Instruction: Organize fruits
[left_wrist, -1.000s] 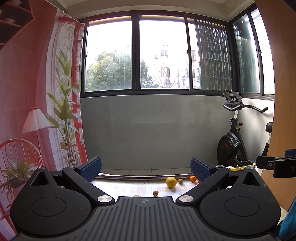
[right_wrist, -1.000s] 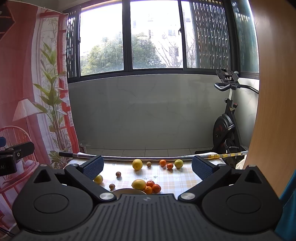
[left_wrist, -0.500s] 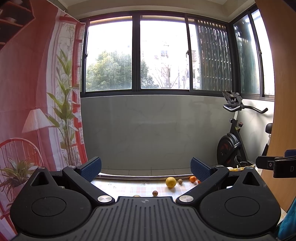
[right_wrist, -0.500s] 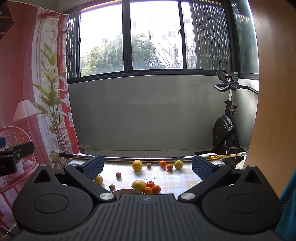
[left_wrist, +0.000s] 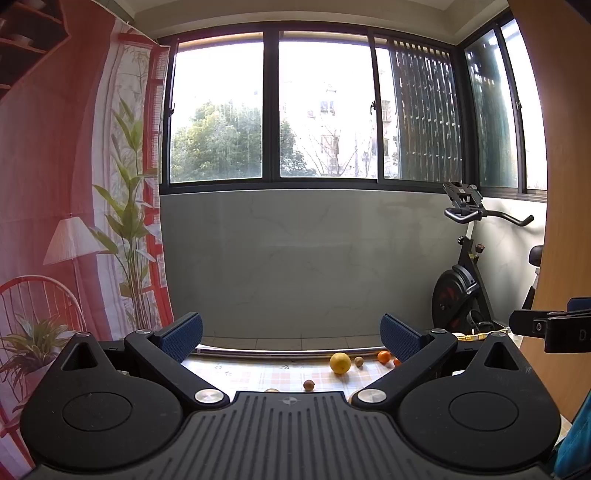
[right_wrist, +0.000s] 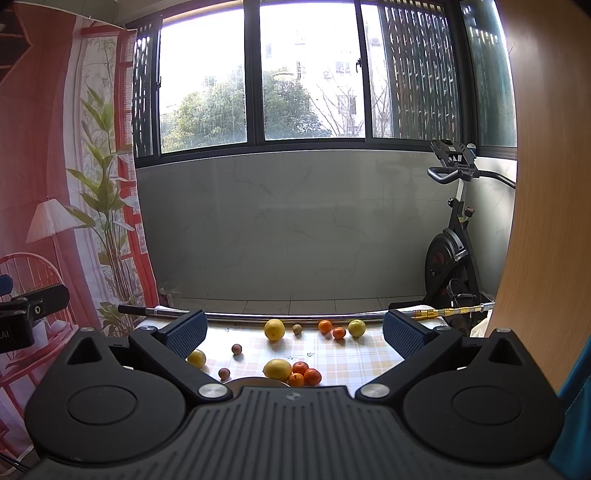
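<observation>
While both grippers gape wide and empty, fruits (right_wrist: 277, 368) lie scattered low-centre on the checked table (right_wrist: 354, 360), nearer the right gripper (right_wrist: 293, 332); left gripper (left_wrist: 291, 338) sits farther back.

A checked cloth (right_wrist: 332, 354) (matt) covers the table, edged by a shiny metal rod (right_wrist: 295, 316).

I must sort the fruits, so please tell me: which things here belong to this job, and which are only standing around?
For the job: yellow fruits, oranges, small brown fruits, checked tablecloth, both open tools, left tool, right tool.

Not for the job: exercise bike, metal rod, printed curtain.
</observation>
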